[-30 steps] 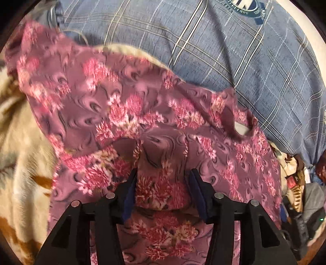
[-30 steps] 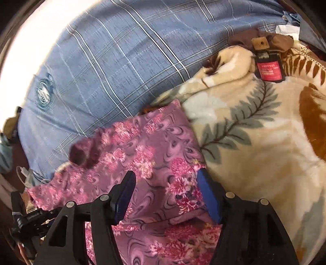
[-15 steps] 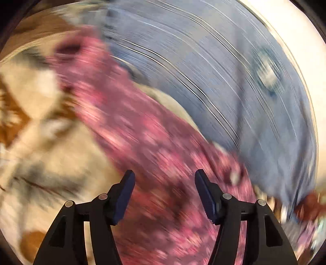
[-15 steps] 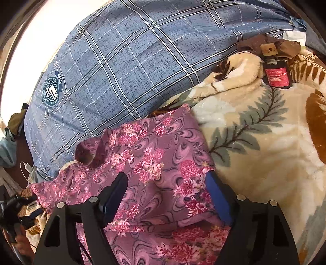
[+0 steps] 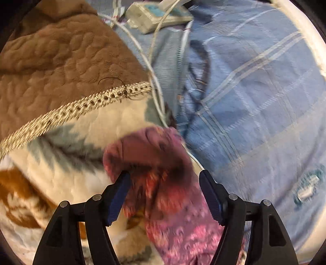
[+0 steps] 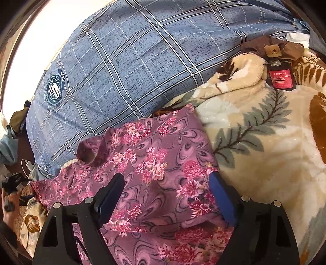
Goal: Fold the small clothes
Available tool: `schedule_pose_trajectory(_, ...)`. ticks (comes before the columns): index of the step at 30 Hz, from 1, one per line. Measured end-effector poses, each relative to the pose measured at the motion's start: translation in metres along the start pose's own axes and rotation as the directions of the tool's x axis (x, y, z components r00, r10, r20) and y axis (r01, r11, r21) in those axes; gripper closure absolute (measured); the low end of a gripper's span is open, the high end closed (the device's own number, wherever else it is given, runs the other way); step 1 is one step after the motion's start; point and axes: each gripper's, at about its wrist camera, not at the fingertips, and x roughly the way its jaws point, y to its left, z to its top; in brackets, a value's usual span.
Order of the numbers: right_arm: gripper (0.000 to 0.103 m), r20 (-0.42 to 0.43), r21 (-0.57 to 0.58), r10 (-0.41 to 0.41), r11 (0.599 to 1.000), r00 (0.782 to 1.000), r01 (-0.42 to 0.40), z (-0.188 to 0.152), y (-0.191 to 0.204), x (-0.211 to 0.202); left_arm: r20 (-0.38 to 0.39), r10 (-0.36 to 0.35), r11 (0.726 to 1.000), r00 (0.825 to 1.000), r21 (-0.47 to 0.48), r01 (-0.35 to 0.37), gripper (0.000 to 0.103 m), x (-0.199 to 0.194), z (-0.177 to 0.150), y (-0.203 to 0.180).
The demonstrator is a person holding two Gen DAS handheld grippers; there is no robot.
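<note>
A small mauve garment with pink flowers (image 6: 154, 163) lies on a cream leaf-patterned blanket (image 6: 264, 142), its lower part folded over. My right gripper (image 6: 167, 191) is open and hovers just above the garment's middle, holding nothing. In the left wrist view, which is blurred, my left gripper (image 5: 165, 189) is open, with a sleeve end of the garment (image 5: 154, 155) lying between and ahead of its fingers. The left gripper also shows far left in the right wrist view (image 6: 12, 183).
A blue plaid pillow (image 6: 132, 51) lies behind the garment. A dark bottle with a red label (image 6: 281, 75) lies on the blanket at the right. White cables (image 5: 154, 85) and a charger box (image 5: 159, 16) lie by a brown quilted blanket (image 5: 61, 57).
My left gripper let go of the garment, opened, and swung fast out to the sleeve end. My right gripper opened a little wider and stayed over the garment's middle.
</note>
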Motion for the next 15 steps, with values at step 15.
schedule_pose_trajectory(15, 0.015, 0.005, 0.007, 0.02, 1.0, 1.0, -0.02, 0.0, -0.002, -0.001, 0.257, 0.138, 0.923, 0.956, 0.317, -0.219, 0.088, -0.042, -0.054, -0.01)
